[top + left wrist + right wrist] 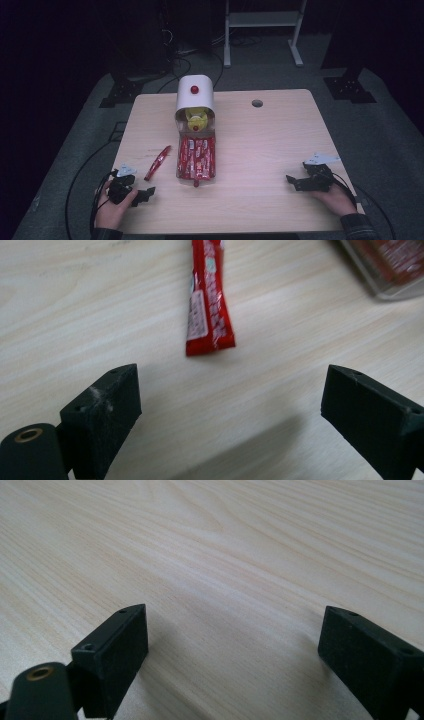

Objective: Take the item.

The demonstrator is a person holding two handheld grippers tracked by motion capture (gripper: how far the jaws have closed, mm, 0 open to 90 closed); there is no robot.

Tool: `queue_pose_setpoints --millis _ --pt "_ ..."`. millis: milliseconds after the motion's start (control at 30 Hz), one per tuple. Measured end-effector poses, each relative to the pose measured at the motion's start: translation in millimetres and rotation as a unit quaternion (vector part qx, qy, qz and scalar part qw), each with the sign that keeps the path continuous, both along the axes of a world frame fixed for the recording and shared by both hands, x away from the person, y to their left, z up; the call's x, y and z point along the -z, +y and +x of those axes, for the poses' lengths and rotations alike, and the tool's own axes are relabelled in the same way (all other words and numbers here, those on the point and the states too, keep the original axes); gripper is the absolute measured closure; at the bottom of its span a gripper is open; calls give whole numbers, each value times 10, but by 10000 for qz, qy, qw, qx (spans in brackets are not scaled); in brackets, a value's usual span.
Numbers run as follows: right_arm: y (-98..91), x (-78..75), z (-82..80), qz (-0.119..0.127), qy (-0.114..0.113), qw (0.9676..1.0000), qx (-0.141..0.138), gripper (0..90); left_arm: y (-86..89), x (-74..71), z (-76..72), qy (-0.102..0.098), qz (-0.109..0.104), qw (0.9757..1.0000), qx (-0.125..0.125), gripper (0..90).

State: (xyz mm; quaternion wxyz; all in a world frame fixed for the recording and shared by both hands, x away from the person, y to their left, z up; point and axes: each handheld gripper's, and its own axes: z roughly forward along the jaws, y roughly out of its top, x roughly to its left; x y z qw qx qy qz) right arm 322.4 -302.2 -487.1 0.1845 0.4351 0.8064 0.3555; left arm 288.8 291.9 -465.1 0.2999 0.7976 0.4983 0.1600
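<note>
Both grippers, left [142,194] and right [295,182], I'm holding spread wide and empty, the left facing a red sachet [207,300] near what looks like a tray [196,176].

A round hole [257,103] pierces the tabletop [270,150] far ahead of the right gripper [292,183]. A white metal frame [262,20] (standing on the floor) rises beyond it.

The black two-jaw left gripper [142,195] and right gripper [295,182] carried grey three-cornered plates, trailing black cables; behind the right, a seemingly plaid sleeve cuff [357,226] showed.
</note>
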Motion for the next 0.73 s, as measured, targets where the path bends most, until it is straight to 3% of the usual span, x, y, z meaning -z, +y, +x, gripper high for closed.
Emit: queue_pose_setpoints --millis 100,300,367,500,733 --pt "0 0 0 1 0 10000 0 115 17 40 -18 -3 96 10000 -7 87" --pt "0 0 0 0 -1 10000 -1 115 51 95 -77 -240 199 9995 81 67" --pt "0 0 -1 0 5 10000 5 115 61 130 -97 -343 159 9992 142 22" --pt "0 0 0 -1 -1 10000 -1 115 91 172 -142 -585 48 9982 151 16" --pt "0 0 0 -1 -1 10000 -1 115 100 181 -141 -629 16 9979 158 16"
